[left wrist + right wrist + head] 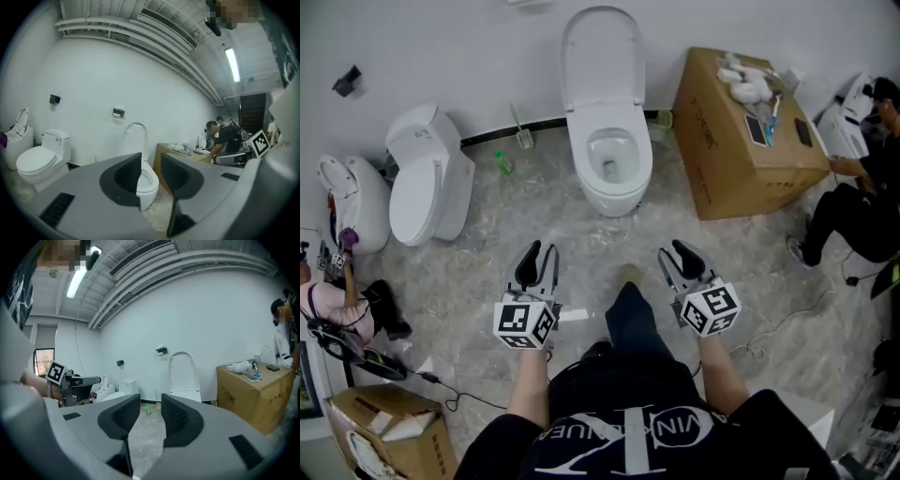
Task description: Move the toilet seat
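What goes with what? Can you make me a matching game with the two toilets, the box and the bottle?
Things:
1. toilet in the middle
2. toilet with a tank
3. cardboard box
4. bottle

Clues:
A. small and green
B. lid down
C. big and brown
D. lid up

Pairs: 1-D, 2-B, 3-C, 4-A
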`<state>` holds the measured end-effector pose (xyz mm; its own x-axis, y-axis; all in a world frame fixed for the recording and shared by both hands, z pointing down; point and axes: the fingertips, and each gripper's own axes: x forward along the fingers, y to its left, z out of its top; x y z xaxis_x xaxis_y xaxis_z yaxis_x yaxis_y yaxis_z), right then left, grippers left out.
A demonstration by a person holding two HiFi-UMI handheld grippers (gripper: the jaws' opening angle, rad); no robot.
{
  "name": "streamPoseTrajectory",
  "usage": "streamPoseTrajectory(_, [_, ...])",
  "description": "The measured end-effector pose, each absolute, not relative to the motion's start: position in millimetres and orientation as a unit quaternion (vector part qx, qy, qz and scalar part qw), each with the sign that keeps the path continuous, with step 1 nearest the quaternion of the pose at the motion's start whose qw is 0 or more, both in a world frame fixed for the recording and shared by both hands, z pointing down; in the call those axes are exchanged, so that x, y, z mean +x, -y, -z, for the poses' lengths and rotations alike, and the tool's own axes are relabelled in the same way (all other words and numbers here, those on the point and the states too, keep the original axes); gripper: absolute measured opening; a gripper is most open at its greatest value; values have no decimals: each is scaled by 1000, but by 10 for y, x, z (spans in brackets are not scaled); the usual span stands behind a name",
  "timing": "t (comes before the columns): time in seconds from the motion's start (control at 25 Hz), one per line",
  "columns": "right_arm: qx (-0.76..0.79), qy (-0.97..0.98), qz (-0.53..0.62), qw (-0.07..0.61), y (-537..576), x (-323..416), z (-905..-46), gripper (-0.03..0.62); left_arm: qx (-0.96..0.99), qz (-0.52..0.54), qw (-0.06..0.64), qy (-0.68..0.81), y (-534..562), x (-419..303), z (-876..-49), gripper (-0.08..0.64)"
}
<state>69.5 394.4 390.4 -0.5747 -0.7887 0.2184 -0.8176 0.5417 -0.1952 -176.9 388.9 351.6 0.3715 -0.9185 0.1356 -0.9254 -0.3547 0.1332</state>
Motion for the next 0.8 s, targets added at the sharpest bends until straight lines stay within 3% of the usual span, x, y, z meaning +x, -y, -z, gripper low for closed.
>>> streamPoseTrajectory(0.2, [441,879,-168,71,-3392,708,-4145,176,816,-28,120,565,-3345,-1760,-3700,144])
streamPoseTrajectory(0.8, [384,880,-241,143,-2029,793,-4989,186,805,-51,207,553,-1962,-1352,-4438,146])
